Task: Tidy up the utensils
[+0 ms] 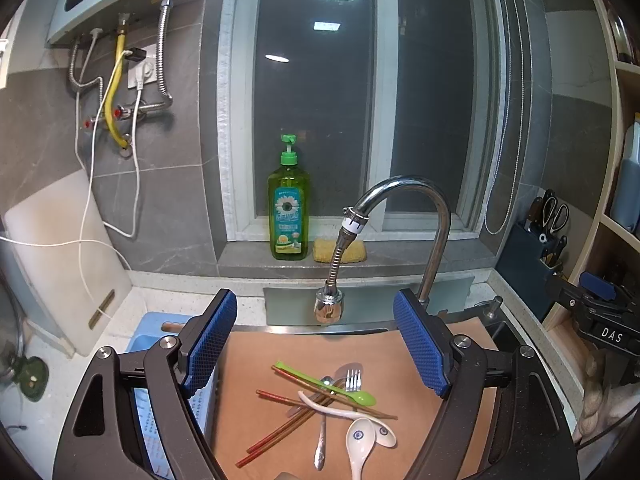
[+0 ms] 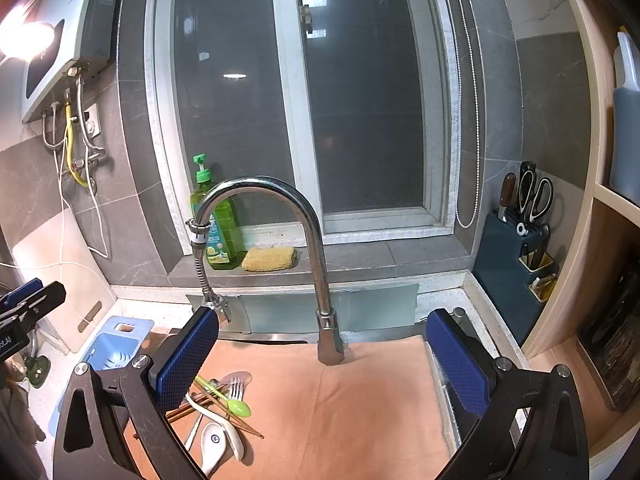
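Note:
A heap of utensils lies on an orange mat [image 1: 400, 360] over the sink: a green spoon [image 1: 360, 397], a steel fork [image 1: 353, 381], reddish-brown chopsticks [image 1: 280, 432], white ceramic spoons [image 1: 360, 440] and a steel-handled piece [image 1: 321, 440]. My left gripper [image 1: 316, 344] hangs open above and just behind the heap, nothing between its blue pads. In the right wrist view the same heap sits low left, with the green spoon [image 2: 239, 407] and a white spoon [image 2: 212, 446] showing. My right gripper [image 2: 322, 364] stands open over the bare mat [image 2: 360, 400], right of the heap.
A chrome tap [image 1: 436, 216] with a hose head [image 1: 329, 306] arches over the mat's far edge. A blue slotted tray [image 2: 114, 344] lies left of the mat. Green soap bottle [image 1: 289, 208] and yellow sponge [image 1: 340, 250] sit on the sill. A knife block [image 2: 516, 256] stands at right.

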A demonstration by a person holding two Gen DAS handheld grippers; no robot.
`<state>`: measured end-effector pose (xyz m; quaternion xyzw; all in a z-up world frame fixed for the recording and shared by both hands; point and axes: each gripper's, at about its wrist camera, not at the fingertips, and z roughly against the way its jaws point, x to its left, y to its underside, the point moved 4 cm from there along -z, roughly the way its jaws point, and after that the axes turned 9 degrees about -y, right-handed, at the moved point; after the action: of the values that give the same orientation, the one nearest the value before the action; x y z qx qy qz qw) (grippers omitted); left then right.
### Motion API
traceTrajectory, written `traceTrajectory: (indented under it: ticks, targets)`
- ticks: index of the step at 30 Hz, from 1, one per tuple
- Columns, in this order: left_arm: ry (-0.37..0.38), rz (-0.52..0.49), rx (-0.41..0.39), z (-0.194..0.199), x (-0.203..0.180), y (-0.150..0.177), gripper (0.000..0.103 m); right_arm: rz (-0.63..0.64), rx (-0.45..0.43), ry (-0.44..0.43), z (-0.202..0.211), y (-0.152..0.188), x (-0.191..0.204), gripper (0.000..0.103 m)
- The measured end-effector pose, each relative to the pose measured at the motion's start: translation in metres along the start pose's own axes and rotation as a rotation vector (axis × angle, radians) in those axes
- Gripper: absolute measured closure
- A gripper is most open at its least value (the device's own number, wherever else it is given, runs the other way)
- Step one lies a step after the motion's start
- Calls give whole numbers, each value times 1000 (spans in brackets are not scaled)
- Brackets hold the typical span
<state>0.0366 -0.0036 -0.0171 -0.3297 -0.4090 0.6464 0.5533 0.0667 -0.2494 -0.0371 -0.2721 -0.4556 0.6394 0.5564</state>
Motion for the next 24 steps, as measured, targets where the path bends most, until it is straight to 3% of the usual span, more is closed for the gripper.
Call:
traceTrajectory:
  ticks: [24]
  targets:
    - [3,0,-4,1,-2,1,22,0,1,-1,1,0,1,1]
